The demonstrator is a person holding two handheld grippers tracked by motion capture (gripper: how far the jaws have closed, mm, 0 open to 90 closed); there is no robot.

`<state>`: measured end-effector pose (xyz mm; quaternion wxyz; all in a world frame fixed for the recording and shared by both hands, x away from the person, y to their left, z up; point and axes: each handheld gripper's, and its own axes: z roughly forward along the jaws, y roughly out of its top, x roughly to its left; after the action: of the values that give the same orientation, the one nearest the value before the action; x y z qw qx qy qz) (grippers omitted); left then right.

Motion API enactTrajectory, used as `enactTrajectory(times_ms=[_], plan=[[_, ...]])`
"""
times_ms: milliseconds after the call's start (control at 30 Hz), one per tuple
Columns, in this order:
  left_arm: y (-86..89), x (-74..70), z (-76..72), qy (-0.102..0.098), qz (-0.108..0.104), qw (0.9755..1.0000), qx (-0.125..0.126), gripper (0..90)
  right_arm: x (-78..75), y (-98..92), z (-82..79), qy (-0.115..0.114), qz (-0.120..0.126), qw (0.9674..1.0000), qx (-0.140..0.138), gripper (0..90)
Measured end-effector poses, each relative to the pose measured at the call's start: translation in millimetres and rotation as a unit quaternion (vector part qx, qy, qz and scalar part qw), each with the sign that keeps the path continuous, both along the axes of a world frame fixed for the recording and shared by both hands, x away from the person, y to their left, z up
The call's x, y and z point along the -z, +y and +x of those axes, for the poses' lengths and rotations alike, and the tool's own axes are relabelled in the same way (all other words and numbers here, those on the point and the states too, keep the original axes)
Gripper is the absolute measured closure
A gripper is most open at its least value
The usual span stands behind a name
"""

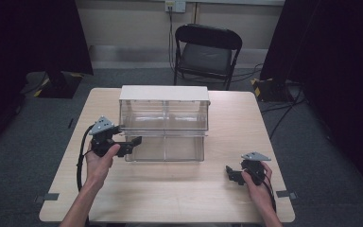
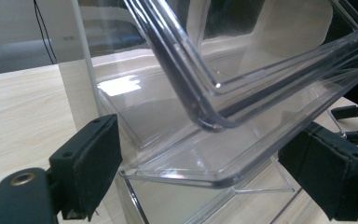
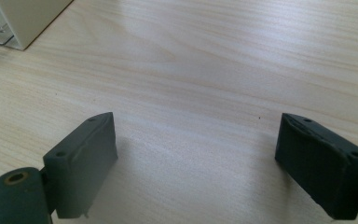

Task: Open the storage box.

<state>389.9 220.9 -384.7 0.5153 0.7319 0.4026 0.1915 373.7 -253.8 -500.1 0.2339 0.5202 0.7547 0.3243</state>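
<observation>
Pale wood is taking up most of the scene: the table (image 1: 170,189) is carrying everything, and both grippers are working over the near half of it.

Next biggest is the clear plastic drawer unit (image 1: 164,120) with its cream-coloured top, sitting ahead of both grippers and closer to the left one. Its lower drawer (image 1: 168,147) is sticking out toward the person, probably part-way through being pulled open or pushed shut; I can't say which.

Left gripper (image 1: 131,143) is sitting right at the near left corner of that drawer. In the left gripper view its jaws are standing wide apart, with the drawer's clear front edge (image 2: 200,170) running across the gap between them. Neither pad looks like it's pressing on plastic, so I'd say it's lining up for a grab on the rim, not clamped yet. Coming in from the side makes sense, since the rim is the only thin bit to pinch.

Right gripper (image 1: 232,174) is hanging low over bare table, well off to the right of the drawer, jaws spread and holding nothing. Seems like it's just parked out of the way. A corner of the unit (image 3: 16,21) is peeking in at the far left of the right gripper view.
</observation>
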Motion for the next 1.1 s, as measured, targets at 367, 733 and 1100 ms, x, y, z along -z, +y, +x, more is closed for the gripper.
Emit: enactTrajectory(times_ms=[367,733,1100], plan=[[-0.1,0.0,-0.1,-0.001,0.000,1.0000,0.000,13.0,0.0,0.0,0.0,0.000,0.000,1.0000,0.000,11.9],[0.0,0.1,-0.1,-0.003,0.001,1.0000,0.000,13.0,0.0,0.0,0.0,0.000,0.000,1.0000,0.000,11.9],[-0.3,0.1,-0.2,-0.006,0.003,1.0000,0.001,13.1,0.0,0.0,0.0,0.000,0.000,1.0000,0.000,11.9]])
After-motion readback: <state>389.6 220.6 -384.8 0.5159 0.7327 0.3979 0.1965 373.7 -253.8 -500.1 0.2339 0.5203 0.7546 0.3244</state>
